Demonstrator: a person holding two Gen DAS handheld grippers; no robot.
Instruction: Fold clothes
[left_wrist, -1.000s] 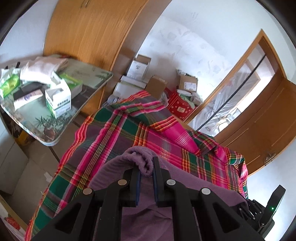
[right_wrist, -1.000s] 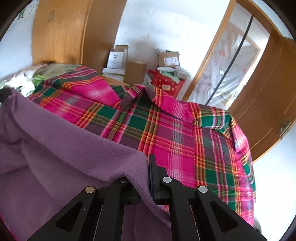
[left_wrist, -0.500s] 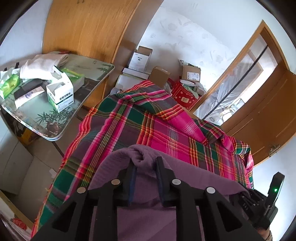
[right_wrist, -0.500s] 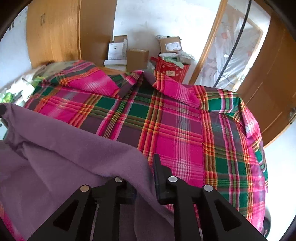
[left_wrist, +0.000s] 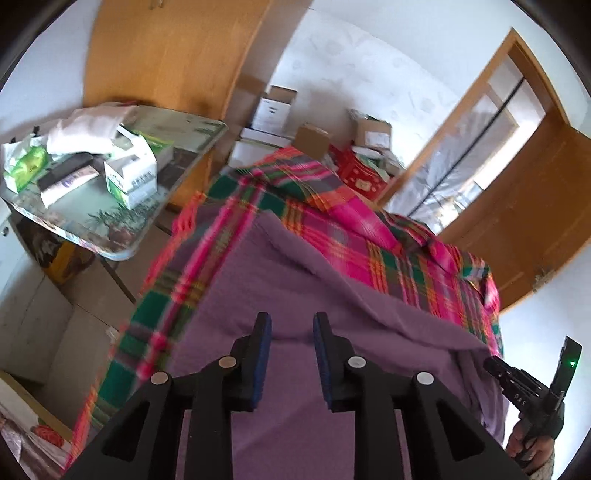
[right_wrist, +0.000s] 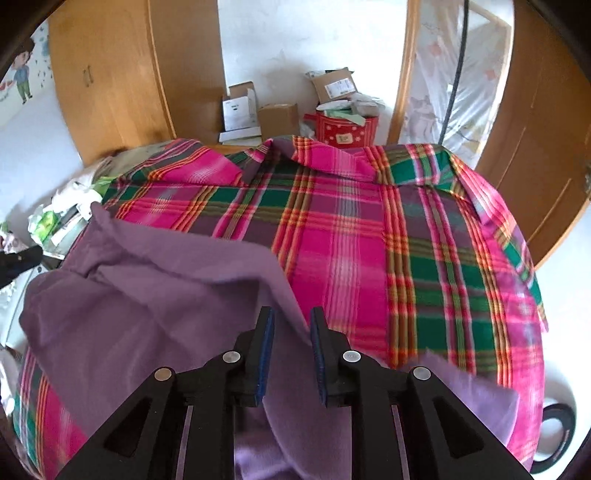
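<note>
A purple garment (left_wrist: 295, 288) lies spread on the pink and green plaid bed cover (left_wrist: 343, 236), its far edge folded over and rumpled. My left gripper (left_wrist: 291, 321) hangs open just above the purple cloth, nothing between its fingers. In the right wrist view the same purple garment (right_wrist: 147, 295) covers the near left of the plaid cover (right_wrist: 369, 240). My right gripper (right_wrist: 291, 317) is open over the garment's right edge, which runs between the jaws without being pinched. The right gripper's body (left_wrist: 532, 391) and the hand holding it show at the lower right of the left wrist view.
A side table (left_wrist: 122, 243) with tissue boxes (left_wrist: 129, 173) and packets stands left of the bed. Cardboard boxes (right_wrist: 273, 114) and a red bin (right_wrist: 347, 129) sit beyond the bed's far end, by wooden wardrobes. A wooden door (left_wrist: 517, 206) is at the right.
Both grippers have opened and let go of the purple garment, which has dropped flat onto the plaid cover. Both grippers have drawn back a little.
</note>
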